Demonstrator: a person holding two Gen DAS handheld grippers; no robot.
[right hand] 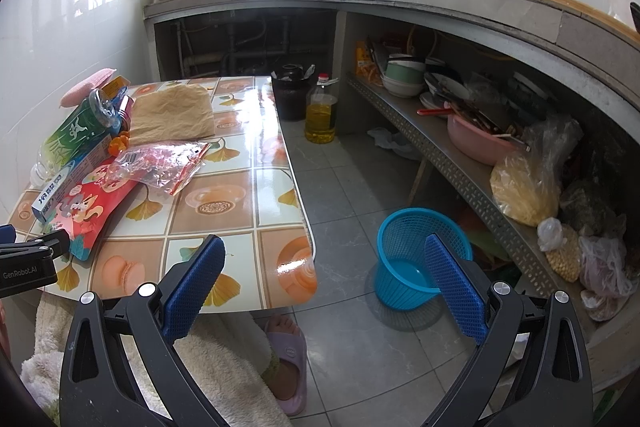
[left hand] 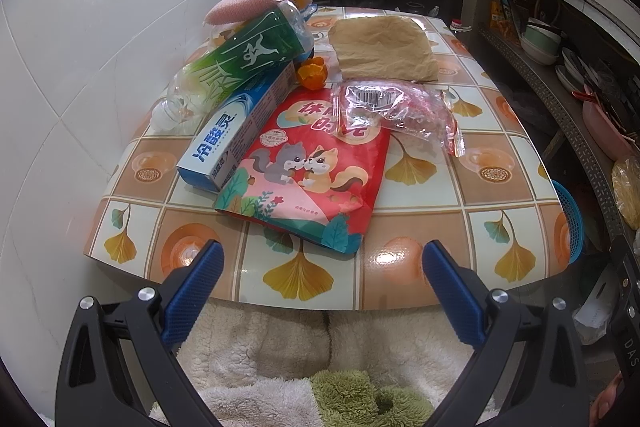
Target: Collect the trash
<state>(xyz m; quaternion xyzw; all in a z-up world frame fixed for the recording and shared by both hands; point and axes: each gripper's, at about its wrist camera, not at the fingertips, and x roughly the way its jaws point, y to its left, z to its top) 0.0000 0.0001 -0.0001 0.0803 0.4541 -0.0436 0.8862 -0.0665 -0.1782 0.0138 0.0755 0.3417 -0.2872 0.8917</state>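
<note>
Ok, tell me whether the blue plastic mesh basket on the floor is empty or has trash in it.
Empty. The blue plastic mesh basket stands upright on the grey floor tiles, and the right wrist view shows its bare blue bottom.

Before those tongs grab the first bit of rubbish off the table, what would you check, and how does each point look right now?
1. Left tongs open and empty: ok.
2. Right tongs open and empty: ok.
3. Blue basket upright on the floor, nothing visible inside: ok.
4. Snack bag nearest the left tongs, but the clear wrapper lies over its far end: not ok.
5. Toothpaste box free: not ok, the green bottle leans on it.
6. Whether the bottle is empty: cannot tell.
</note>
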